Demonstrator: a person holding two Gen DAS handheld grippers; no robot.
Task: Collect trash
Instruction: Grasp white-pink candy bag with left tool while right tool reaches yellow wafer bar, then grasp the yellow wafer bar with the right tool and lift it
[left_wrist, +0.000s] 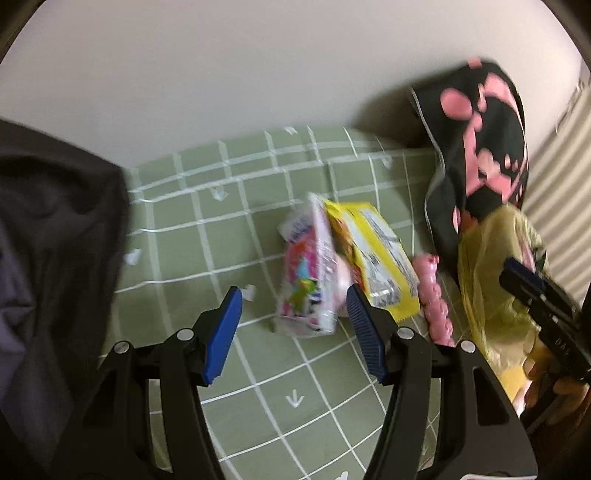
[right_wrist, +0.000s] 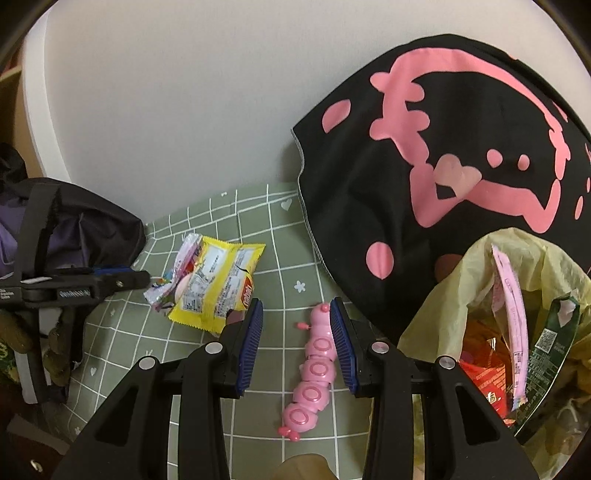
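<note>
In the left wrist view, the left gripper (left_wrist: 293, 334) is hanging at the lower middle of the frame with its jaws standing apart and empty, aiming at a pink wrapper (left_wrist: 308, 277) and a yellow wrapper (left_wrist: 373, 258) lying together at the centre on the green checked cloth (left_wrist: 258, 369). In the right wrist view, the right gripper (right_wrist: 297, 343) is sitting at the lower middle, jaws parted and gripping nothing, with a pink caterpillar toy (right_wrist: 314, 369) lying between them; the wrappers are lying left of centre, and a yellow trash bag (right_wrist: 436, 325) is gaping at the lower right. The wrappers look light, crinkly and slippery, so pinching a flat crimped edge seems best.
</note>
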